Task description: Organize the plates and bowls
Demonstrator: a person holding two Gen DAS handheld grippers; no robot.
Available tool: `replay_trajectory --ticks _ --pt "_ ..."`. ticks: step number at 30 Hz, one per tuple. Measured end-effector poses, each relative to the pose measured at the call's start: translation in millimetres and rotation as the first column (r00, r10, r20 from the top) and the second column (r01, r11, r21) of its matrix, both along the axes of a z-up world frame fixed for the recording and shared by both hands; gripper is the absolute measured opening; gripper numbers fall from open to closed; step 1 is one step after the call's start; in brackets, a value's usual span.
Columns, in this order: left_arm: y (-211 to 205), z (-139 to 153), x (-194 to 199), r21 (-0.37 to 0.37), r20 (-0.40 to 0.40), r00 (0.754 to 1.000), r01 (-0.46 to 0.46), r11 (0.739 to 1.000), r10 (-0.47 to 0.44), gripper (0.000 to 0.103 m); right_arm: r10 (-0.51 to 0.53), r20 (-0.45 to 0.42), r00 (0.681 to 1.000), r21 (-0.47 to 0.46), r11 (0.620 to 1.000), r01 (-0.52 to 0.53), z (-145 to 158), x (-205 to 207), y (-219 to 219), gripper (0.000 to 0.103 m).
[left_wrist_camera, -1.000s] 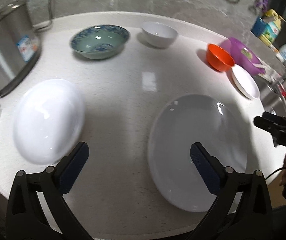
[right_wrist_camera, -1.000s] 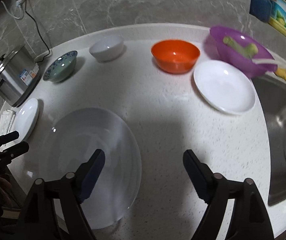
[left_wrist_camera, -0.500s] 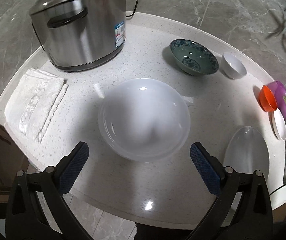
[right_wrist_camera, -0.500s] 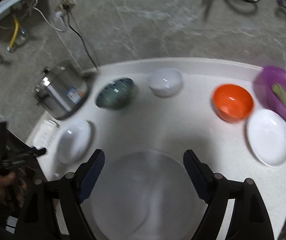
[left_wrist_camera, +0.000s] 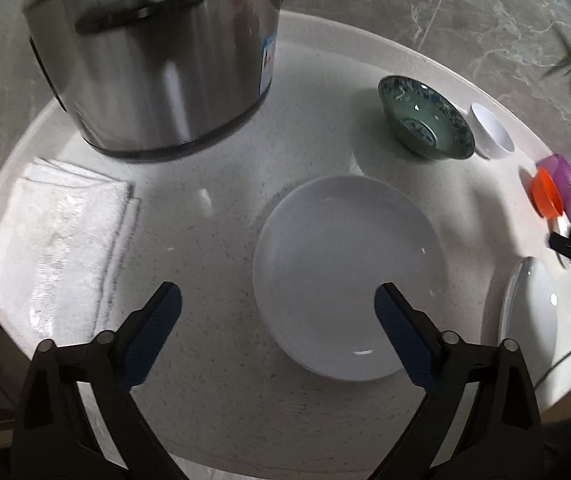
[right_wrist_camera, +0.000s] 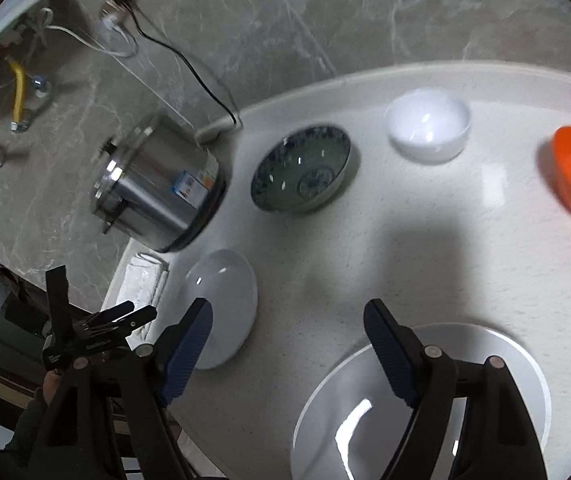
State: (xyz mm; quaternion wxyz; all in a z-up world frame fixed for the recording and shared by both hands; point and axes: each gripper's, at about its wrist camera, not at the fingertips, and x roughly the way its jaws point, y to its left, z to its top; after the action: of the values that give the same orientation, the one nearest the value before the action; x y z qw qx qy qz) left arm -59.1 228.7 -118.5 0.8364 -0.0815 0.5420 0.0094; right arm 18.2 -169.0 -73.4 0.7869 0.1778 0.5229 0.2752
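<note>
Plates and bowls lie scattered on the round white speckled worktop (left_wrist_camera: 325, 92): a smaller shallow white plate (left_wrist_camera: 347, 276) near the steel cooker (left_wrist_camera: 157, 56), a large round white plate (right_wrist_camera: 425, 400) under the right hand-held gripper (right_wrist_camera: 289, 350). Judging the step as a first pickup, the left hand-held gripper (left_wrist_camera: 277, 330) should come in low, one finger under the smaller plate's near rim. Both grippers are spread wide, holding and touching nothing.
</note>
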Motion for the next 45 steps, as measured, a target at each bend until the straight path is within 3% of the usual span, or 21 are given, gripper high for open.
replay_trajectory --ticks 8,14,19,24,27,38,45 --pt "22.0 -31.3 15.3 -0.068 -0.069 0.998 -0.009 0.998 0.004 0.094 0.105 -0.115 0.988 -0.019 0.994 -0.108 -49.1 32.8 70.1 0.068" --pt "15.2 -44.0 23.3 -0.016 -0.092 0.996 -0.004 1.0 0.003 0.094 0.124 -0.177 0.976 -0.043 0.99 -0.134 -75.7 45.1 90.7 0.062" --pt "10.6 -53.9 35.6 0.012 -0.116 0.993 -0.018 1.0 0.019 0.069 0.161 -0.226 0.961 -0.039 0.984 -0.174 -90.2 42.6 103.4 0.052" --pt "5.5 -64.4 43.3 0.011 -0.136 0.99 -0.023 1.0 0.025 0.053 0.191 -0.231 0.954 -0.047 0.977 -0.207 -94.5 42.5 113.0 0.043" --pt "0.2 -70.2 47.1 -0.007 -0.145 0.989 -0.011 1.0 0.01 0.032 0.194 -0.234 0.953 -0.048 0.976 -0.211 -96.1 43.6 116.4 0.038" --pt "-19.1 -77.7 57.5 -0.026 -0.143 0.989 0.024 0.999 -0.028 0.023 0.216 -0.245 0.945 -0.062 0.969 -0.238 -102.6 41.6 132.5 0.014" --pt "-14.4 -74.3 51.8 -0.027 -0.142 0.989 0.038 0.999 -0.041 0.022 0.214 -0.235 0.948 -0.071 0.969 -0.236 -104.6 41.5 135.4 0.009"
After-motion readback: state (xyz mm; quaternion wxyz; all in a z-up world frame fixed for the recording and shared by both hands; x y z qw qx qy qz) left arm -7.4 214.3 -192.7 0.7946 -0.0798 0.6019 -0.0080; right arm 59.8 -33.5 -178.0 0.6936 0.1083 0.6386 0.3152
